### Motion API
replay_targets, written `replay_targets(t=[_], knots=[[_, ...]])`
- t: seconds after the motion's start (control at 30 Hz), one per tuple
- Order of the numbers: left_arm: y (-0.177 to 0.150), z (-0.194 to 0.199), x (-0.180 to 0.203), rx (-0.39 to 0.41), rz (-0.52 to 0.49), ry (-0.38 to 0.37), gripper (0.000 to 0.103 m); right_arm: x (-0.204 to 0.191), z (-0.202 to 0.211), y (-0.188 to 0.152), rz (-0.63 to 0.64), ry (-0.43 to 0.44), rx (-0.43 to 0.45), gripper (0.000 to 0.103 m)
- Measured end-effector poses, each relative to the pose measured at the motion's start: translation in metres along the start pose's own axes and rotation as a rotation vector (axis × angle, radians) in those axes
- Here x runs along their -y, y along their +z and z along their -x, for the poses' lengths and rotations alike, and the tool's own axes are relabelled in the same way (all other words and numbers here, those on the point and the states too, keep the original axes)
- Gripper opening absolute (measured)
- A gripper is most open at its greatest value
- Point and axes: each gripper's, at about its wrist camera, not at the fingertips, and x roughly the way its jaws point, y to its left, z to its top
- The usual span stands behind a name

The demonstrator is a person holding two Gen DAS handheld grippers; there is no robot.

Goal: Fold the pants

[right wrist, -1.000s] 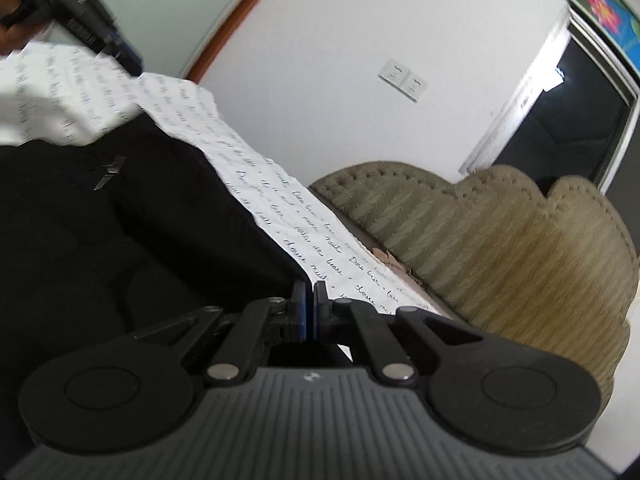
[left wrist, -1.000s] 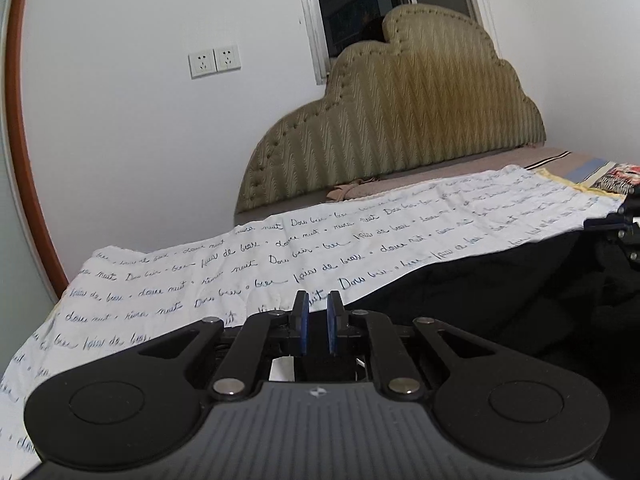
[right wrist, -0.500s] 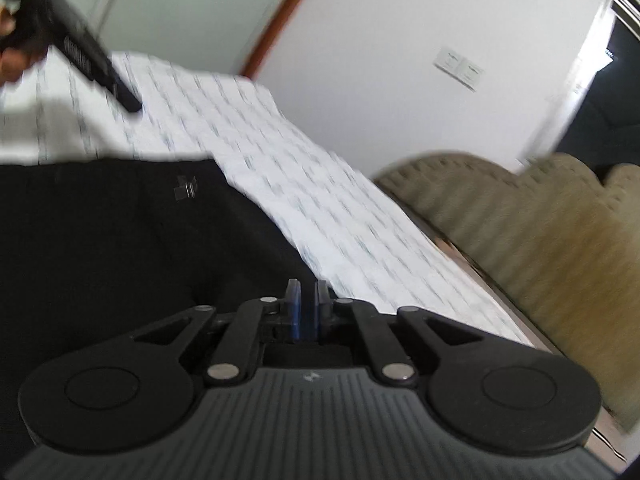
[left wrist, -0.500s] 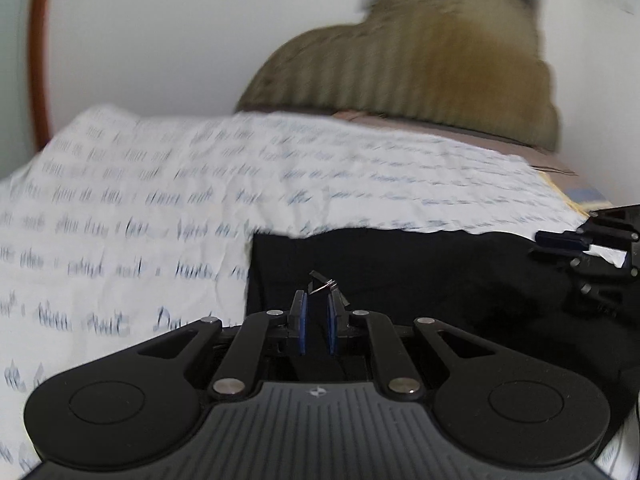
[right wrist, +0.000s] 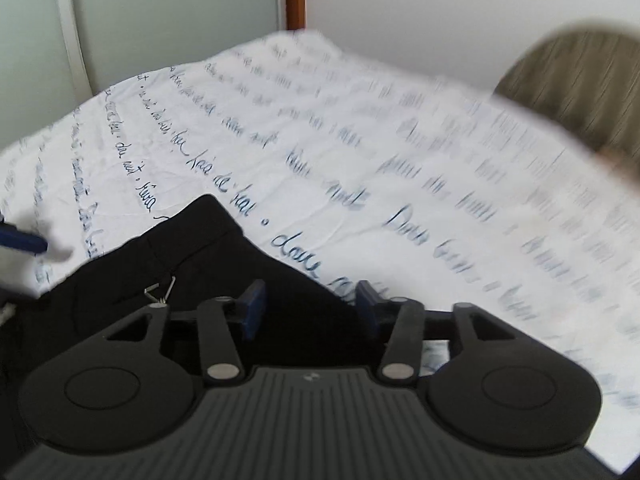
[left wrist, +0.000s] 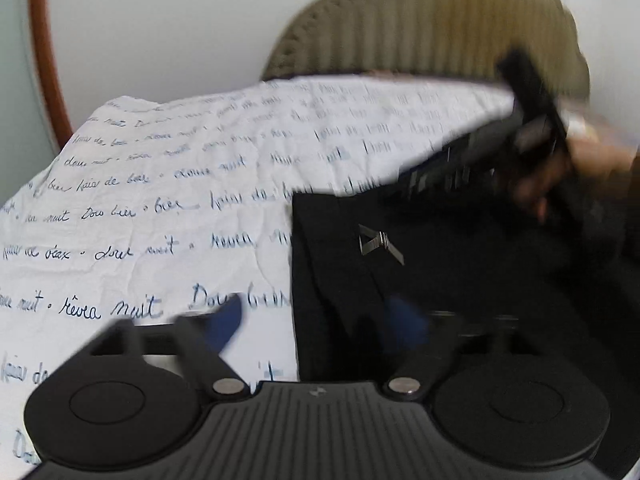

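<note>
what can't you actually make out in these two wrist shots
- Left wrist view: right gripper and the hand holding it are smeared by motion blur.
- Both views: most of the black pants is hidden behind the gripper bodies or cut off.
- Right wrist view: far sheet lettering is blurred.

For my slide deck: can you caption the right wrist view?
Right gripper, jaws just opened and empty, above black pants on a script-printed white sheet.
</note>
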Motion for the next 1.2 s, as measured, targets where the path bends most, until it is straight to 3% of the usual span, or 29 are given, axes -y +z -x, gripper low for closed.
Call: replay_targets(t=[0.07, 0.13, 0.17, 0.27, 0.43, 0.53, 0.67, 0.7, 0.73, 0.77, 0.8, 0.83, 0.93, 1.07, 1.2], knots=[[0.009, -0.002, -0.003, 0.004, 0.023, -0.018, 0.085, 0.004, -0.018, 0.000, -0.032, 0.054, -0.036, 0.062], [0.018, -0.005, -0.002, 0.033, -0.003, -0.013, 0.085, -0.005, -0.020, -0.005, 0.019, 0.067, -0.035, 0.035], [0.022, -0.006, 0.000, 0.068, -0.044, -0.007, 0.085, -0.012, -0.017, -0.006, 0.062, 0.086, -0.025, 0.013], [0.026, -0.011, 0.010, 0.192, -0.233, -0.017, 0.085, -0.039, 0.007, -0.008, 0.205, 0.023, 0.016, 0.007], [0.018, -0.026, 0.030, 0.316, -0.565, -0.033, 0.085, -0.096, 0.052, -0.027, 0.525, -0.079, 0.081, 0.006], [0.018, -0.035, 0.035, 0.302, -0.666, -0.072, 0.085, -0.126, 0.072, -0.044, 0.710, -0.133, 0.073, 0.005], [0.016, -0.040, 0.043, 0.295, -0.761, -0.081, 0.081, -0.146, 0.086, -0.058, 0.824, -0.163, 0.062, 0.005], [0.016, -0.041, 0.045, 0.285, -0.778, -0.086, 0.074, -0.149, 0.088, -0.060, 0.836, -0.167, 0.065, 0.005], [0.017, -0.044, 0.048, 0.266, -0.791, -0.087, 0.050, -0.151, 0.091, -0.061, 0.840, -0.171, 0.075, 0.005], [0.017, -0.047, 0.050, 0.234, -0.798, -0.086, 0.032, -0.152, 0.094, -0.061, 0.835, -0.173, 0.087, 0.005], [0.018, -0.050, 0.050, 0.204, -0.793, -0.097, 0.028, -0.152, 0.097, -0.061, 0.825, -0.176, 0.098, 0.005], [0.019, -0.050, 0.049, 0.190, -0.779, -0.123, 0.012, -0.152, 0.100, -0.061, 0.814, -0.182, 0.109, 0.005], [0.019, -0.046, 0.049, 0.200, -0.738, -0.134, 0.010, -0.149, 0.103, -0.063, 0.796, -0.197, 0.125, 0.005], [0.018, -0.040, 0.047, 0.217, -0.700, -0.122, 0.010, -0.134, 0.124, -0.071, 0.762, -0.253, 0.159, 0.029], [0.016, -0.042, 0.044, 0.210, -0.678, -0.120, 0.010, -0.081, 0.157, -0.084, 0.616, -0.302, 0.100, 0.034]])
